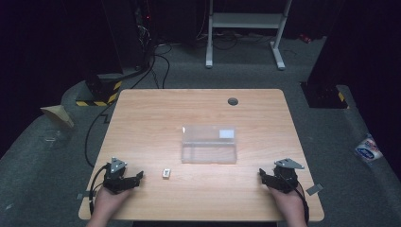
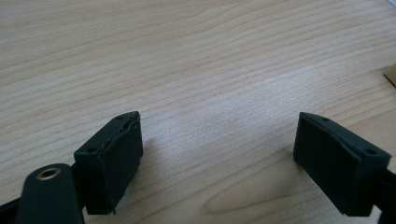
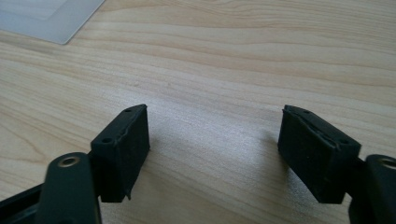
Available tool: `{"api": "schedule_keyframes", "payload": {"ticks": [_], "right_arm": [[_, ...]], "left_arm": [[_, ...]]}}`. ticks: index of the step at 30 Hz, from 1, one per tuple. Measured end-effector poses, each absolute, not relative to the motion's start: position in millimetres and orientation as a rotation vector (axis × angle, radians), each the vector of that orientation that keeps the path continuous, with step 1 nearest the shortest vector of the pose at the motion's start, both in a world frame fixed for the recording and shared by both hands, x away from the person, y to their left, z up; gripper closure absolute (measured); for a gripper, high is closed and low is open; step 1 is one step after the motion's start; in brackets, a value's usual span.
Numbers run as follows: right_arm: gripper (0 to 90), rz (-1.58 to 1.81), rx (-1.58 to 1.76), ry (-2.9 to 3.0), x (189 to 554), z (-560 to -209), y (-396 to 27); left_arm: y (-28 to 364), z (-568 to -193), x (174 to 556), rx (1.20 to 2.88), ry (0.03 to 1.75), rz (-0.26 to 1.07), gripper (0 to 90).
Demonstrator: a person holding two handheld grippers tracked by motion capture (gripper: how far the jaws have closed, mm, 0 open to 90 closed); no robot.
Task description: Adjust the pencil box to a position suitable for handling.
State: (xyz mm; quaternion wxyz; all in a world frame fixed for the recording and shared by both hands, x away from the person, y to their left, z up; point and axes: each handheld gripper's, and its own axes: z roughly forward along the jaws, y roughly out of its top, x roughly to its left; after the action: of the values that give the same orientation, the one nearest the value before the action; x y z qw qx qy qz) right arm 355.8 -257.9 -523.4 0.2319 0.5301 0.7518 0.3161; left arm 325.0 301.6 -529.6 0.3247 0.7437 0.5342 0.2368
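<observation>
The table (image 1: 142, 118) carries a clear plastic box (image 1: 209, 144) at its centre, long axis running left to right across the table, with a white label at its far right corner. The box sits roughly midway between the two hands and farther from the person than both; a corner of it appears at the upper left of the right gripper view.

A small white block (image 1: 166, 173) lies on the near part of the table, in front of the box's left end. It is near the left gripper (image 1: 138, 176) — just to that gripper's right and apart from it — and well apart from the right gripper (image 1: 261, 176). The left hand is therefore judged the natural one for the block.

Both grippers rest low at the near edge, tips turned inward toward each other. The left gripper's jaws stand wide apart with bare wood between them. The right gripper's jaws likewise stand wide — nothing held.
</observation>
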Motion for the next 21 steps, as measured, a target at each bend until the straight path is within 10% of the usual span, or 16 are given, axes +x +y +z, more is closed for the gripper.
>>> {"api": "schedule_keyframes", "payload": {"ticks": [21], "right_arm": [[23.8, 0.853, 1.494, 2.032, 355.2, -523.5, -257.3]], "left_arm": [[299.5, -525.9, 323.4, 1.994, 1.395, 0.581, 14.0]]}}
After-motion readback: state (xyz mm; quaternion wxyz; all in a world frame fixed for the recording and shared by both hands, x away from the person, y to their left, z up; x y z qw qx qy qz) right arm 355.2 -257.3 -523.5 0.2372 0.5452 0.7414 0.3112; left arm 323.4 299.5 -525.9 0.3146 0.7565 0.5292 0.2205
